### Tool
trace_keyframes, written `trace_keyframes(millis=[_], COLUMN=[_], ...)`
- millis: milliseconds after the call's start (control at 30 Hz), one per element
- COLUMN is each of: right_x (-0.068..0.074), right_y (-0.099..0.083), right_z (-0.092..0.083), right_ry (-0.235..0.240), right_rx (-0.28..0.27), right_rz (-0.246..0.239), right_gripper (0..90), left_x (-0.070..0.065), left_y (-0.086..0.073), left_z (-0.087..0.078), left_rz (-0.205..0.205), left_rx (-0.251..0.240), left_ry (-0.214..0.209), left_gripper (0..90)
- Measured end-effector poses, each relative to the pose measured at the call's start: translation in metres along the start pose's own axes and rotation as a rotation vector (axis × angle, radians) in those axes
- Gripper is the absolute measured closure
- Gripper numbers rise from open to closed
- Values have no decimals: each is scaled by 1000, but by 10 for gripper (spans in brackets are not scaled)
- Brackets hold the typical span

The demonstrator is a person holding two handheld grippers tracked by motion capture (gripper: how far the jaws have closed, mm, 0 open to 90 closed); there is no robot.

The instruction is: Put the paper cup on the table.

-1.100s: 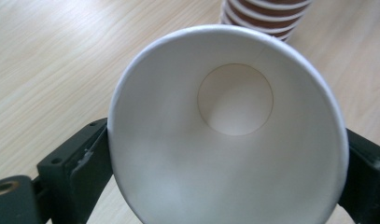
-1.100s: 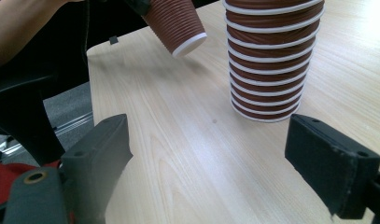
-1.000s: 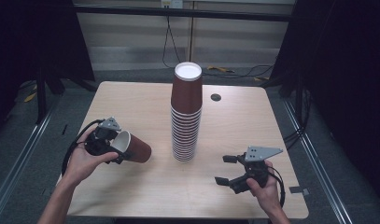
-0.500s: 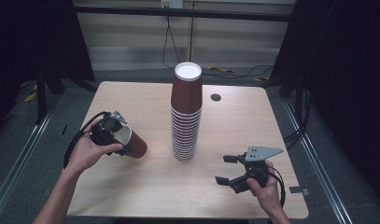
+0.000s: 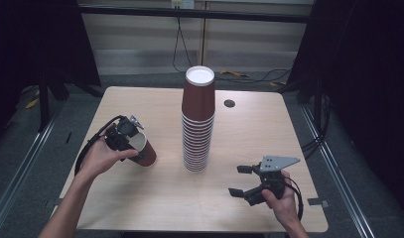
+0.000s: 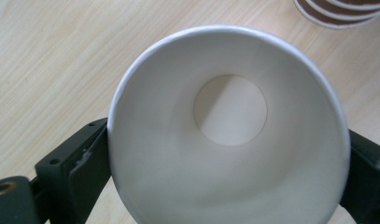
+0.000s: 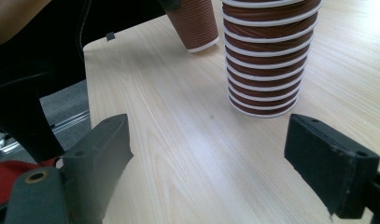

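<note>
Left gripper [image 5: 131,140]: jaws clamped on the rim of a single brown ribbed paper cup with white lining [image 5: 142,150], one jaw either side. Cup tilted, base on or near the light wooden table [image 5: 249,124], left of centre; contact uncertain. Mouth faces the left gripper's camera. Centre: tall stack of nested brown paper cups [image 5: 198,124], inverted, white base on top, just beside the single cup but apart. Right gripper [image 5: 241,181]: jaws spread wide, empty, low over the table's near right area, facing the stack.
</note>
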State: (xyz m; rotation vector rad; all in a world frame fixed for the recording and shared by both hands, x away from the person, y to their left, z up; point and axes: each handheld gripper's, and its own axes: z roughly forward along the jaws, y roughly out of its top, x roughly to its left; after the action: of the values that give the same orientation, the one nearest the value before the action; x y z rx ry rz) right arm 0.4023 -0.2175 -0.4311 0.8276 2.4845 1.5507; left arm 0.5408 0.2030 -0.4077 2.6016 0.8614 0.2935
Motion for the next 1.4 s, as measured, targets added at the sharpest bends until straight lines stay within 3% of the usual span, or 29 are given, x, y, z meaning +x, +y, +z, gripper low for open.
trace_keyframes(millis=[167, 533, 733, 933, 1133, 1167, 1400], right_x=[0, -1, -1, -1, -1, -1, -2], right_y=[0, -1, -1, -1, -2, -2, -2], right_z=[0, 0, 0, 0, 0, 1, 1], right_ry=[0, 1, 2, -1, 0, 1, -8], right_rx=[-1, 2, 2, 0, 3, 4, 7], right_rz=[3, 5, 6, 5, 6, 6, 14], right_gripper=[141, 141, 144, 144, 144, 144, 164], left_x=[-1, 2, 1, 2, 0, 1, 0], left_y=[4, 13, 15, 15, 11, 10, 4], left_z=[4, 15, 19, 21, 26, 26, 29], left_rz=[-12, -23, -8, -14, -45, -25, -39], left_rx=[-24, -10, -1, -28, -66, -63, -106], left_ry=[3, -34, -47, -56, -77, -77, -86], left_gripper=[45, 45, 54, 55, 52, 52, 60])
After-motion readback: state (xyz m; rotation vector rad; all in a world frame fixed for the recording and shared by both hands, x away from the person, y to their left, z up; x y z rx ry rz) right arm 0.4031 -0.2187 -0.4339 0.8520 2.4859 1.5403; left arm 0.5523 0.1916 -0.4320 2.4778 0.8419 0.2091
